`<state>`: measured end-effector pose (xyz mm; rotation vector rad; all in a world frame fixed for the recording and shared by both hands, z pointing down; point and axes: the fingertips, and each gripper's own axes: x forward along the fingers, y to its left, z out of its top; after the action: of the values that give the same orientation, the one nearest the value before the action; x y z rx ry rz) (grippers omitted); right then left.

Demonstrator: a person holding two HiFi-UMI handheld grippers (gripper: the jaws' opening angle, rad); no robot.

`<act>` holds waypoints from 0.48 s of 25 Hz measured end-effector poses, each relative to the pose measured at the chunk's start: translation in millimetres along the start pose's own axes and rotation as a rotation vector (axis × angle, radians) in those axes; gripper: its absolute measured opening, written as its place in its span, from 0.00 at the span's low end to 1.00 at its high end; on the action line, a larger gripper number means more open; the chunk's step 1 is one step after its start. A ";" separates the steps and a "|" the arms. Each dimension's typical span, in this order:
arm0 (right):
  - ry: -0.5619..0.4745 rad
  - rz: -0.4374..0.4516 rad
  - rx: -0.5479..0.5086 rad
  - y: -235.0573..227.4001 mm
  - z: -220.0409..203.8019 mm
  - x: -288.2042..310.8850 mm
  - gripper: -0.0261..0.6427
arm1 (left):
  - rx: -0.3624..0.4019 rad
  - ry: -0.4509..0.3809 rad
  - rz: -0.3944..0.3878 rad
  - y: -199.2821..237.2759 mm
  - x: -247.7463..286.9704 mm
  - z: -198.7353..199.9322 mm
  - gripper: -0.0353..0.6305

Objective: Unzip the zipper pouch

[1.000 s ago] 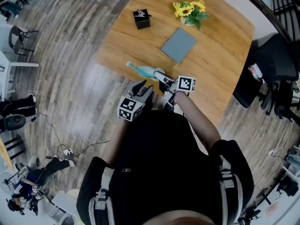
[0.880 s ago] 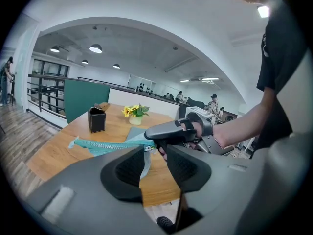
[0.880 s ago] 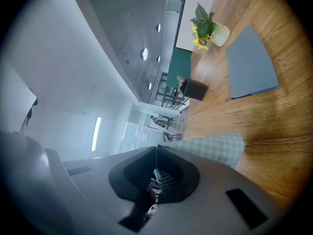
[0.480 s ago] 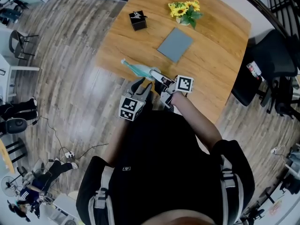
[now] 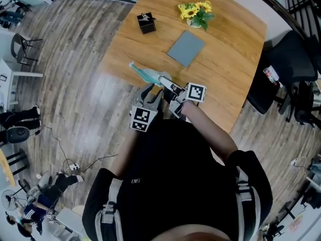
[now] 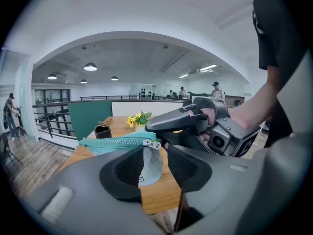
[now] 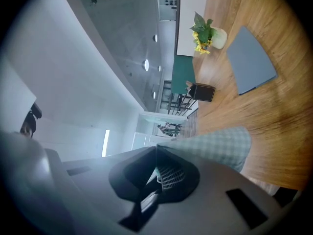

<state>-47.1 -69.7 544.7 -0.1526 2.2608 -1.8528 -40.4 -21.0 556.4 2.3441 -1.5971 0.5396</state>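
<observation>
Near end of pouch point(image 5: 145, 74) lost under right tongs point(image 5: 165, 80) in head view; slider too small to pick out there. Far corner of tabletop point(image 5: 225, 59) cut off by top edge of frame. Contents of box point(image 5: 146, 22) at upper centre too small to tell. Left arm mostly covered by torso point(image 5: 170, 185) at lower centre.

In left gripper view, right end of pouch point(image 6: 115, 143) masked by right tongs point(image 6: 157, 133).

In right gripper view, pinched end of pouch point(image 7: 215, 146) sunk in dark hollow between closed jaws at lower centre. Blurred grey across lower left. Tabletop point(image 7: 274, 116) cut by round rim at right.
</observation>
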 end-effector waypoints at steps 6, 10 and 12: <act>-0.046 -0.023 0.025 0.2 -1.6 -1.6 0.05 | 0.062 0.014 0.097 1.2 -3.8 3.2 0.28; -0.057 -0.045 0.012 -1.6 0.2 -1.1 0.05 | 0.131 0.012 0.143 1.0 -5.9 9.0 0.28; -0.060 -0.038 0.019 0.9 0.9 -0.4 0.05 | 0.159 0.022 0.168 1.9 -5.1 9.2 0.28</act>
<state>-46.5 -70.2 543.6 -0.2466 2.2146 -1.8627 -42.4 -21.2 545.9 2.3167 -1.8129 0.7515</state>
